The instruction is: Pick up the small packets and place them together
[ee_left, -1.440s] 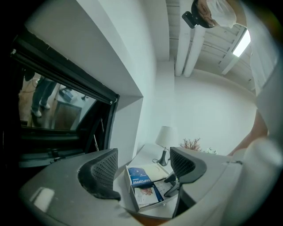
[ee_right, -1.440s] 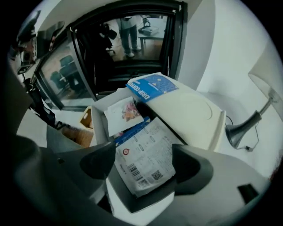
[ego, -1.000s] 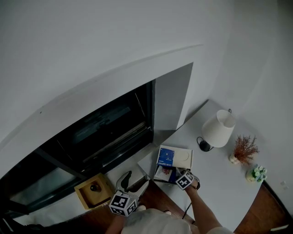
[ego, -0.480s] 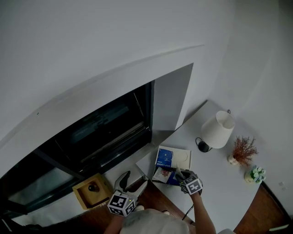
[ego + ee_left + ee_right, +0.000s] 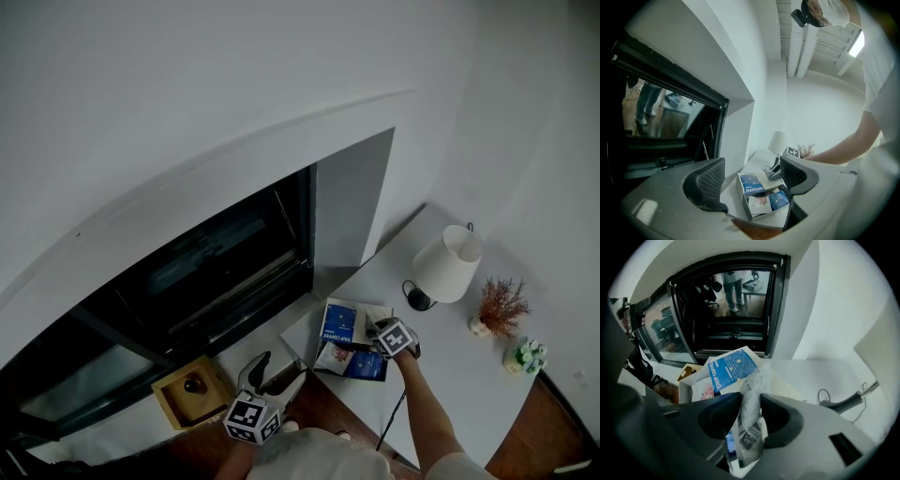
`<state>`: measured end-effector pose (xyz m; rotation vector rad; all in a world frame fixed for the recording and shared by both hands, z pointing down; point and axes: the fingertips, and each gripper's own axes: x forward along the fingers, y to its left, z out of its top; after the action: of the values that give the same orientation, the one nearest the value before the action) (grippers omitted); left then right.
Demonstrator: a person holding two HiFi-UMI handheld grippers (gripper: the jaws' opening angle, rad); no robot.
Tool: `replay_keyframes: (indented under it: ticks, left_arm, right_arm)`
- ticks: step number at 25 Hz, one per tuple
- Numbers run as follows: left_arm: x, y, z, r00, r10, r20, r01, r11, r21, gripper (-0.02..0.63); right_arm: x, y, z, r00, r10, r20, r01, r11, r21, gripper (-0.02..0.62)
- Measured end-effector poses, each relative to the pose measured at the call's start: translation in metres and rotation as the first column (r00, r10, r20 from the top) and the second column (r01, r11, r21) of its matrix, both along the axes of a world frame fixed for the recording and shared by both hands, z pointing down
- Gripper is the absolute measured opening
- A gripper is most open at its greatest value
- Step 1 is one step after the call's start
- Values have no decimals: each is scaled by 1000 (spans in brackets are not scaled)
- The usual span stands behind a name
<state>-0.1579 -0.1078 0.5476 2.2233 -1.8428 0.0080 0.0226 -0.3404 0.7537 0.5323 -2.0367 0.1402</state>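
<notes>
A white open box [image 5: 323, 353] sits on the white table and holds a blue drip-coffee packet [image 5: 339, 322], a floral packet [image 5: 335, 356] and a small blue packet [image 5: 367, 366]. My right gripper [image 5: 375, 329] hovers at the box's right side. In the right gripper view its jaws [image 5: 751, 405] pinch a crumpled white packet [image 5: 749, 430] with a printed code, and they are opening slightly. My left gripper [image 5: 272, 370] stays low and left of the box, open and empty. The left gripper view frames the box [image 5: 745, 206] between the wide-apart fingers [image 5: 710, 180].
A white lamp [image 5: 448, 265] with a dark base and cable stands right of the box. Beyond it are a dried plant [image 5: 502, 307] and a small flower pot [image 5: 528, 356]. A wooden tray [image 5: 192, 389] lies left, below a dark window [image 5: 216, 272].
My right gripper has moved from the box's near edge up to its right side, uncovering the small blue packet. The left gripper has stayed put.
</notes>
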Motion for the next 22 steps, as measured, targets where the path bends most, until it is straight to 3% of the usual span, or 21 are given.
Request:
replay_keyframes:
  ticks: [4, 5, 7, 10, 11, 13, 15, 17, 19, 21, 22]
  left_arm:
    - [-1, 5, 4, 1000, -14, -10, 13, 1000, -14, 359]
    - [-2, 5, 4, 1000, -16, -12, 16, 1000, -16, 359]
    - [-2, 5, 4, 1000, -19, -14, 19, 1000, -16, 359]
    - [0, 4, 2, 1000, -19, -11, 19, 1000, -12, 359]
    - [0, 3, 2, 1000, -19, -10, 19, 1000, -12, 357]
    - [1, 3, 2, 1000, -16, -12, 15, 1000, -12, 359]
    - [2, 3, 1, 1000, -10, -13, 10, 1000, -11, 359]
    - [4, 2, 2, 1000, -3, -14, 3, 1000, -14, 359]
    - [6, 0, 2, 1000, 6, -19, -6, 1000, -15, 359]
    - [8, -3, -1, 1000, 18, -25, -19, 1000, -4, 358]
    - [10, -5, -4, 999, 27, -27, -27, 1000, 5, 357]
  right_arm:
    - [-3, -1, 16, 998, -37, -43, 36, 999, -33, 179]
    - [-4, -2, 17, 998, -34, -48, 33, 999, -30, 204]
    - [-7, -4, 19, 999, -25, -44, 24, 999, -28, 342]
    - [-7, -6, 24, 999, -19, -44, 18, 999, -28, 363]
    - [-6, -8, 23, 999, -4, -45, 4, 1000, -15, 386]
    - [-4, -14, 16, 998, 30, -46, -29, 999, 35, 502]
    - [-1, -20, 3, 999, 45, -19, -43, 995, 93, 506]
    - [2, -23, -23, 995, 81, 62, -90, 985, 148, 506]
    - [4, -19, -56, 972, 117, 205, -154, 973, 174, 506]
    - [7, -7, -96, 906, 122, 405, -211, 961, 182, 506]
    - [10, 0, -121, 851, 120, 511, -249, 949, 191, 506]
